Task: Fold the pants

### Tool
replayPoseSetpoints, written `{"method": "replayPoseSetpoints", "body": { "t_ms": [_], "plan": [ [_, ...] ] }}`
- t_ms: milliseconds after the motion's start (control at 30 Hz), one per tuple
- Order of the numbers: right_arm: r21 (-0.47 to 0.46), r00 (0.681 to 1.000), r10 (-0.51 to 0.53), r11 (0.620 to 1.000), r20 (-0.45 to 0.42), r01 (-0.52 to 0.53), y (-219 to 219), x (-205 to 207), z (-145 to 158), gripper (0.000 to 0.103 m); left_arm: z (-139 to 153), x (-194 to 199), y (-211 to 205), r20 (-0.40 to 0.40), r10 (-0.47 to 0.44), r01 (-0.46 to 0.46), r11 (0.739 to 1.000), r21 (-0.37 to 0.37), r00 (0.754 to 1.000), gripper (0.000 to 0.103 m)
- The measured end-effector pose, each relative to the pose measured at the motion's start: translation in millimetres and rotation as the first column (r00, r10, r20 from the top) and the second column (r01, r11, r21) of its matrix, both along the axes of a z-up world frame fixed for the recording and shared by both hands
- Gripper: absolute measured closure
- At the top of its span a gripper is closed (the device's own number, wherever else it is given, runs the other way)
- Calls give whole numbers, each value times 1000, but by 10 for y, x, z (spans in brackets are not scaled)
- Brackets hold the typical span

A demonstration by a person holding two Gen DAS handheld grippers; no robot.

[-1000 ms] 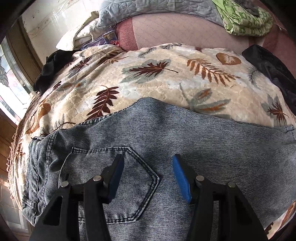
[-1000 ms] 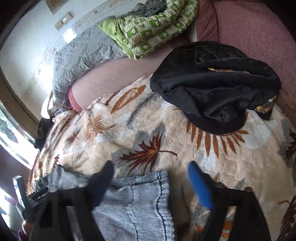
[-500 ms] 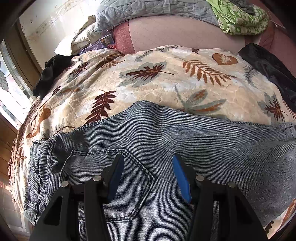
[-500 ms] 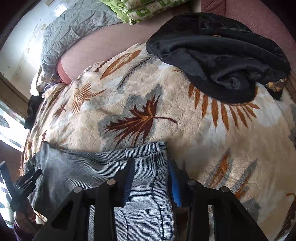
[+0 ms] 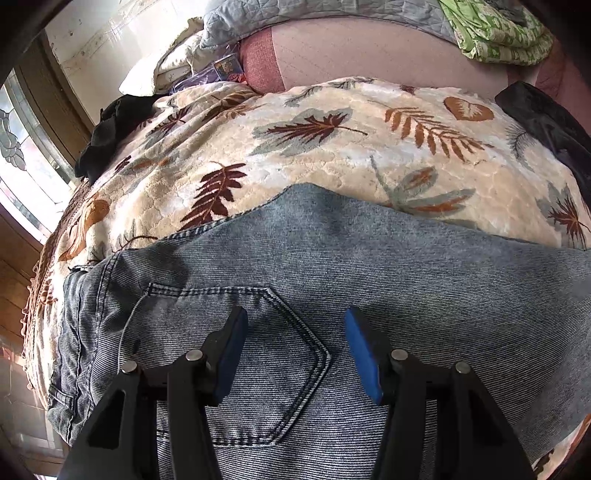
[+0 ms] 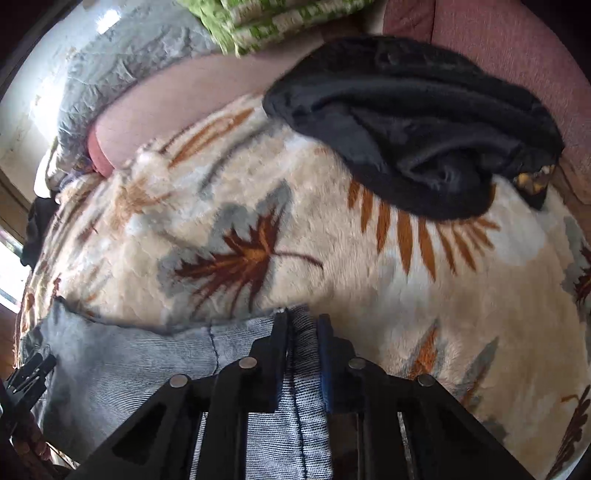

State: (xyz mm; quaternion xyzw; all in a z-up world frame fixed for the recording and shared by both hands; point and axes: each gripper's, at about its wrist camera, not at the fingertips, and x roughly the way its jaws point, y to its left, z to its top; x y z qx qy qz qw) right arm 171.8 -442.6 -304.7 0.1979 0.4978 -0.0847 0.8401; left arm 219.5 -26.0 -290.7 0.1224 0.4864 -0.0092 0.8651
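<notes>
Light blue denim pants [image 5: 332, 266] lie flat across a leaf-patterned blanket [image 5: 332, 155] on a bed. My left gripper [image 5: 293, 328] is open just above the seat of the pants, its blue pads either side of the back pocket's [image 5: 258, 354] pointed corner. My right gripper [image 6: 301, 325] is shut on the hem end of a pant leg [image 6: 306, 373]; the leg [image 6: 129, 354] runs off to the left. The left gripper [image 6: 26, 373] shows at the far left edge of the right wrist view.
A black garment [image 6: 424, 129] lies on the blanket's far right. A green patterned cloth [image 5: 495, 33] and grey quilt [image 5: 295, 14] sit at the bed's head. Another dark garment [image 5: 107, 136] lies at the far left by a window [image 5: 22, 158].
My right gripper has closed onto the pant leg hem and moved forward with it. The left gripper stays open and has barely shifted over the pocket.
</notes>
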Motion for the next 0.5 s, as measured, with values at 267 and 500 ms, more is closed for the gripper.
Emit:
{"method": "replayPoseSetpoints", "body": {
  "t_ms": [267,500],
  "plan": [
    [-96,969,-42,993,244,67,57,-357,598,55,-17,-36,33,-20,2,-1,1000,12,1000,47],
    [-113,962,261,961,75,-252,1210,-278,305,63,-52,-141,12,13,-8,8,998,64,1000,46]
  ]
}}
